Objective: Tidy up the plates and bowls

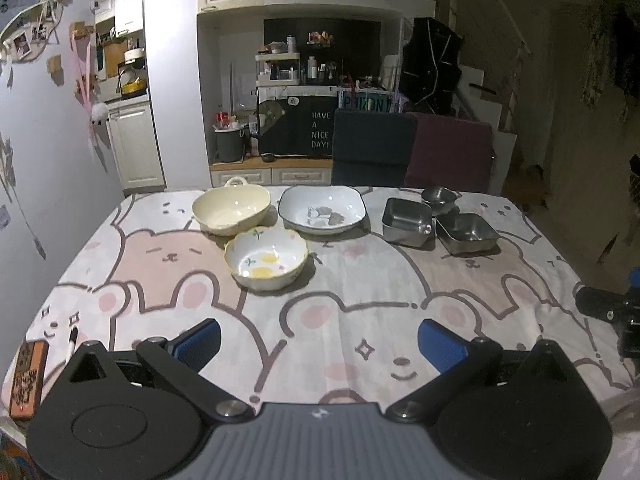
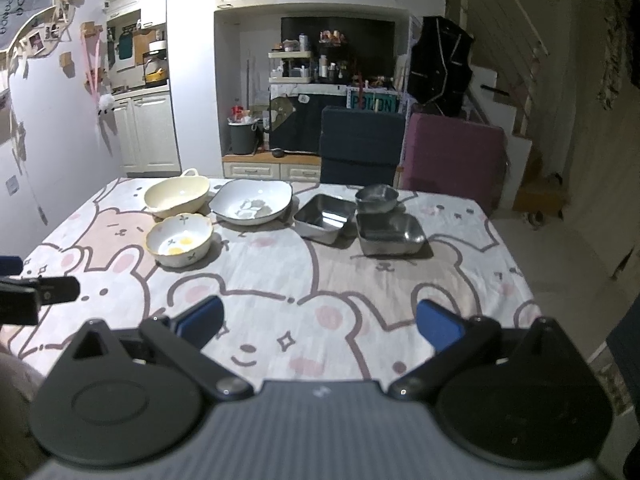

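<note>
A cream bowl with a handle [image 1: 231,209] [image 2: 177,196], a white blue-rimmed dish [image 1: 323,209] [image 2: 252,201] and a scalloped lemon-print bowl [image 1: 266,259] [image 2: 180,239] sit at the table's far left. Two square steel containers [image 1: 407,216] [image 1: 467,234] [image 2: 325,218] [image 2: 390,234] and a small round steel bowl [image 1: 440,198] [image 2: 377,198] sit at the far right. My left gripper [image 1: 319,344] is open and empty above the near table. My right gripper [image 2: 319,324] is open and empty, also near the front edge.
The table carries a cartoon bear tablecloth [image 1: 340,312]. A phone with an orange case [image 1: 26,378] lies at the front left corner. A dark blue chair [image 1: 372,148] and a purple chair [image 1: 450,156] stand behind the table. Cabinets and shelves are beyond.
</note>
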The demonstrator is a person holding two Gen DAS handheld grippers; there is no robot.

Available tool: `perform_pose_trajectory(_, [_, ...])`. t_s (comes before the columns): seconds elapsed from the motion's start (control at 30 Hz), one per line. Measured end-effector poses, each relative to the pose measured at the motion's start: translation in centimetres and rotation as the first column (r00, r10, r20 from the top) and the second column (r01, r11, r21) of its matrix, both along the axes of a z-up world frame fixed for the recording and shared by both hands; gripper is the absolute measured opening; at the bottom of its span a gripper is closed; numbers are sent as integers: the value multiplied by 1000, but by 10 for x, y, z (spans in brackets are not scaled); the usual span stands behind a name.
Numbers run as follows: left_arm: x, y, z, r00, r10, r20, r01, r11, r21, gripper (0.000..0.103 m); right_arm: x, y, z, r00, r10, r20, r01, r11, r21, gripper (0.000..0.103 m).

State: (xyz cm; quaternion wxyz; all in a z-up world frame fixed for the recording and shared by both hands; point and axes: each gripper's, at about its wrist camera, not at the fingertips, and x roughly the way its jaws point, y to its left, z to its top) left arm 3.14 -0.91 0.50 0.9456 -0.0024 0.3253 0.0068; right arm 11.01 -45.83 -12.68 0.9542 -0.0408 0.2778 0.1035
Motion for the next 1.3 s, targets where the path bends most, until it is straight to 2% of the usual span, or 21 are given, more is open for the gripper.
perform_pose_trajectory(0.37, [73,6,7,1000,-12,23,11,1000,25,103,65,5,10,999,39,26,-39,999,-3,103])
perform_pose_trajectory(0.67, [144,17,-4,1000,-11,20,10,1000,24,103,137,18,6,998,58,2,-58,998,-1,103])
perform_pose_trajectory(0.83, [186,27,-17,999,-3,32,3,1000,2,103,175,29,-4,997,75,6,-75,997,-3,103])
perform_pose_trajectory(1.13, [269,49,-48,1000,-5,-9,5,1000,-26,103,256,50,-27,994,101,-35,-100,995,29,103])
perform_pose_trajectory(1.3, [309,58,-72,999,-42,-25,41,998,-54,103,304,61,-44,989,129,-72,-126,991,49,103])
